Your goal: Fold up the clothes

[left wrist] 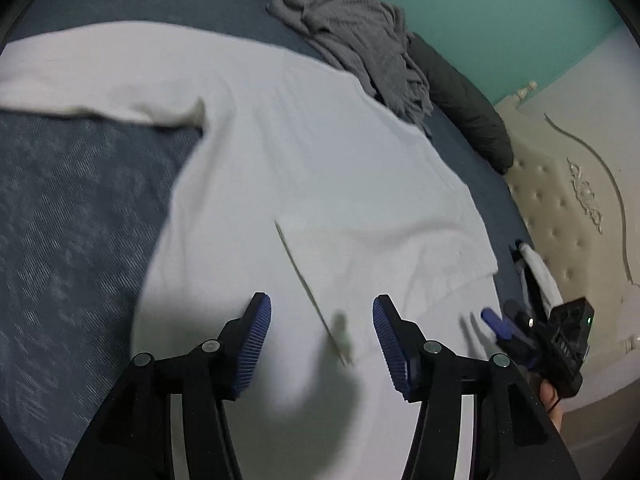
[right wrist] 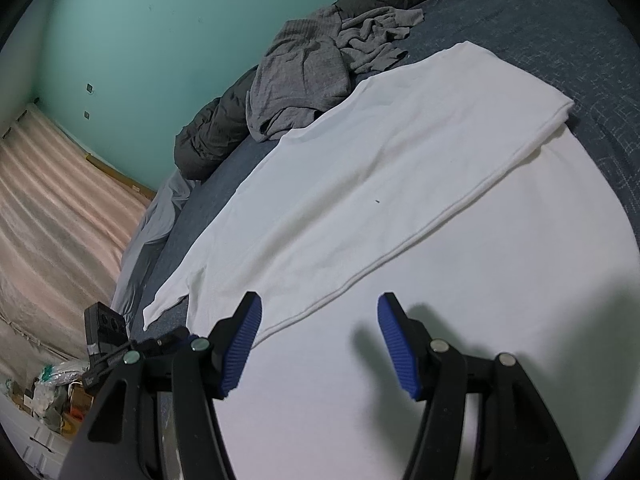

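Your left claw (left wrist: 322, 344) hangs over the white garment (left wrist: 304, 184) with its blue-padded fingers (left wrist: 252, 352) spread wide and nothing between them. The cloth lies flat on the bed (left wrist: 72, 216) directly beneath and ahead of that claw, and a sleeve runs out to the far left of it across the blue patterned bedcover. A thin straight line crosses the fabric just ahead of the claw, between the fingers; the blur in this view makes it hard to tell whether it is a seam, a crease or a loose thread. Beyond the garment, far ahead and slightly right, a crumpled grey knit garment (left wrist: 352, 40) sits against a dark rolled quilt (left wrist: 464, 104). To the right of the left claw you can see your right claw (left wrist: 520, 320) from the side, low near the garment's edge, with a cream tufted headboard (left wrist: 568, 208) behind it.

Your right claw (right wrist: 320, 340) is likewise wide open and empty, poised just above the white garment (right wrist: 400, 184). A folded edge of the cloth runs diagonally right in front of it, from near the left finger up and away to the right. The grey knit garment (right wrist: 304, 76) lies far ahead, touching the white cloth's far edge, with the dark quilt (right wrist: 208, 136) to its left. Your left claw's body (right wrist: 104, 332) shows at the left side.
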Demonstrator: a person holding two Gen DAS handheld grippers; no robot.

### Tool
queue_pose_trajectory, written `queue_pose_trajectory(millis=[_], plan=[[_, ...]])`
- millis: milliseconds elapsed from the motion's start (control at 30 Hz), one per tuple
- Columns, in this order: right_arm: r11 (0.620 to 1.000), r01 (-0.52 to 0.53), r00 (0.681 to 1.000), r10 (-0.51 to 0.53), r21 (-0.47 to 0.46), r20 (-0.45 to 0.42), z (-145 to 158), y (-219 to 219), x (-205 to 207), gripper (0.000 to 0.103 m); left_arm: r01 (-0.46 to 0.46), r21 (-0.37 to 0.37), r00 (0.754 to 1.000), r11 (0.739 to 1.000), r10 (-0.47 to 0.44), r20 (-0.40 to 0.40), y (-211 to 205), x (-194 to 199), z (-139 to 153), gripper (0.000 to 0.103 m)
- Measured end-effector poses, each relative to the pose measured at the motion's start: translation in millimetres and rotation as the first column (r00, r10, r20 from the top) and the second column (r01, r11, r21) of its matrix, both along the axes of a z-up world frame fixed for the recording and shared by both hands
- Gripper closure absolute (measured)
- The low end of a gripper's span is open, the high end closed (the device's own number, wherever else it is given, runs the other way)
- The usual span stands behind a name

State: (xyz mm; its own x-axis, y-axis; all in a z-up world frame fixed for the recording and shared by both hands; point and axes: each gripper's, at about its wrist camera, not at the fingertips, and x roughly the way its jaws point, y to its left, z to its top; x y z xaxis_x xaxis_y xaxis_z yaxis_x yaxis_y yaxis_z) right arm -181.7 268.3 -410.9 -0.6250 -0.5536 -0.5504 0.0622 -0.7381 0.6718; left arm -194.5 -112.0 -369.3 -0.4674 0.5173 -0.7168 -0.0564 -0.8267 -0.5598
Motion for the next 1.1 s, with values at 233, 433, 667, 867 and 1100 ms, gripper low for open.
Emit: queue_pose_trajectory(millis=[233, 433, 667, 867, 1100], plan=[[1.0, 0.006, 1.0, -0.006, 0.0, -0.005, 0.8, 1.9, 0.4, 0.042, 0.082, -0.027, 0.996, 0.996, -0.081, 0.024, 31.3, 7.5, -7.5, 0.048], [1.0, 0.026, 1.0, -0.026, -0.011, -0.011, 4.4, 10.8, 5.9, 0.042, 0.094, -0.009, 0.994, 0.996, -0.093, 0.064, 36.8, 9.3, -19.5, 0.097], [0.998, 0.057, 0.998, -0.057, -0.017, -0.013, 7.0, 24.9, 13.1, 0.042, 0.075, 0.051, 0.997, 0.996, -0.077, 0.028, 22.2, 25.6, 3.3, 0.098], [0.997, 0.073, 0.997, -0.073, -0.03, -0.015, 8.4, 27.9, 16.6, 0.042, 0.069, 0.103, 0.995, 0.992, -0.076, 0.066, 14.9, 52.1, 5.0, 0.098], [0.997, 0.068, 0.998, -0.068, -0.032, -0.011, 7.4, 26.1, 16.6, 0.042, 0.067, 0.011, 0.994, 0.998, -0.068, 0.086, 20.7, 55.1, -2.2, 0.096]])
